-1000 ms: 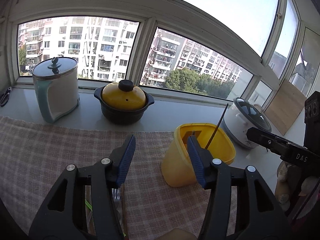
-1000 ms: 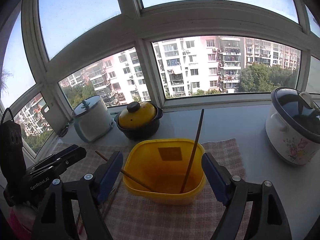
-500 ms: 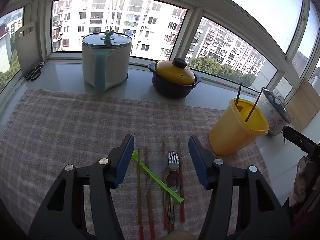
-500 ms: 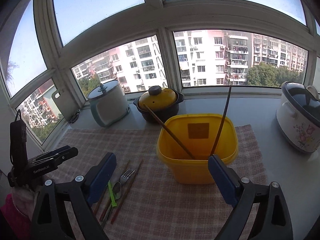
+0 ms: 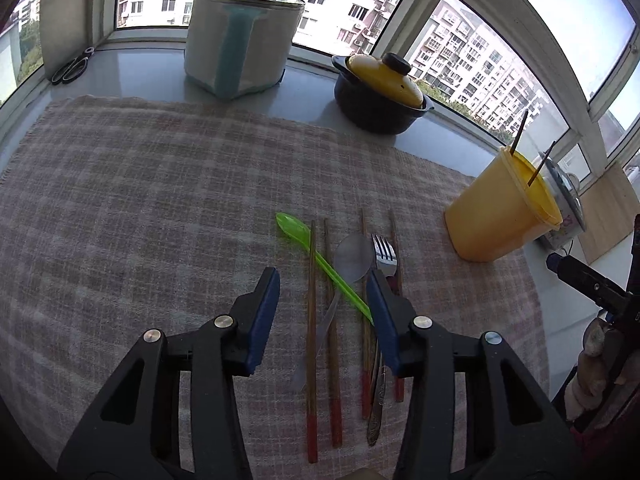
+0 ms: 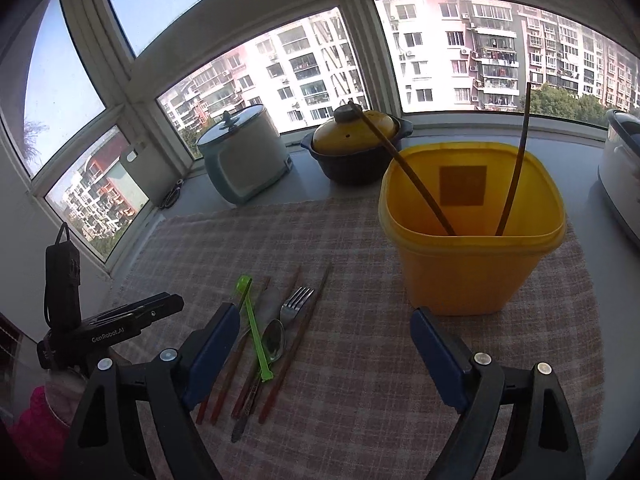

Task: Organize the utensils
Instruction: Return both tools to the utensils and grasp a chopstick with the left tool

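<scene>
A pile of utensils lies on the checked cloth (image 5: 160, 200): a green plastic spoon (image 5: 320, 264), several red-tipped wooden chopsticks (image 5: 311, 340), a metal spoon (image 5: 352, 258) and a fork (image 5: 384, 254). My left gripper (image 5: 324, 292) is open and empty, low over the chopsticks and green spoon. A yellow bin (image 6: 472, 236) holds two chopsticks (image 6: 516, 160). My right gripper (image 6: 324, 328) is open and empty, in front of the bin, right of the utensil pile (image 6: 264, 336).
A white-and-teal cooker (image 5: 240, 36), a dark pot with a yellow lid (image 5: 380, 92) and scissors (image 5: 70, 66) stand on the windowsill. A white rice cooker (image 6: 624, 176) stands right of the bin. The bin also shows in the left wrist view (image 5: 500, 208).
My left gripper swung left and down from the bin to just over the utensil pile. My right gripper pulled back from the bin and tilted down, so the utensils came into view.
</scene>
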{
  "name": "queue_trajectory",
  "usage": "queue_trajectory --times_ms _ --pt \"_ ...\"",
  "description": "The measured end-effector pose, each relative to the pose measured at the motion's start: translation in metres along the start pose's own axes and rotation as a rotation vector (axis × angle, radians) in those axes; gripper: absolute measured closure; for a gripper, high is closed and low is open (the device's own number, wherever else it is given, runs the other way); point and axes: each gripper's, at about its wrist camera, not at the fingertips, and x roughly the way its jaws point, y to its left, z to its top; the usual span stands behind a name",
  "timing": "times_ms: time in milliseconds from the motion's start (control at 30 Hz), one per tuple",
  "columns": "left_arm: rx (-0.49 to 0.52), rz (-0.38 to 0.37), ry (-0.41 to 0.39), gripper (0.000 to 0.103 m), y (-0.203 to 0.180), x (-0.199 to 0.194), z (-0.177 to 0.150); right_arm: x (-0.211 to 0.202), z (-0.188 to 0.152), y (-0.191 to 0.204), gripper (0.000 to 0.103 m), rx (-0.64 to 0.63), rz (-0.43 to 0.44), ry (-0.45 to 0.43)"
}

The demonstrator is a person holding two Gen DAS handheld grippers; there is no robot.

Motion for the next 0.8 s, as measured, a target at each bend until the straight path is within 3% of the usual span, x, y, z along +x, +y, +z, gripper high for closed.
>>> queue_trajectory --times_ms 100,600,800 --pt "-0.014 -0.012 0.039 0.067 0.004 0.012 -0.005 0.016 -0.005 0.002 0.024 0.014 0.019 0.045" --pt "-0.042 -0.044 0.148 0.075 0.015 0.057 -0.006 0.089 -0.021 0.027 0.066 0.049 0.135 0.239" --pt "-0.037 -0.038 0.157 0.075 0.017 0.066 -0.003 0.114 -0.024 0.033 0.073 0.033 0.131 0.289"
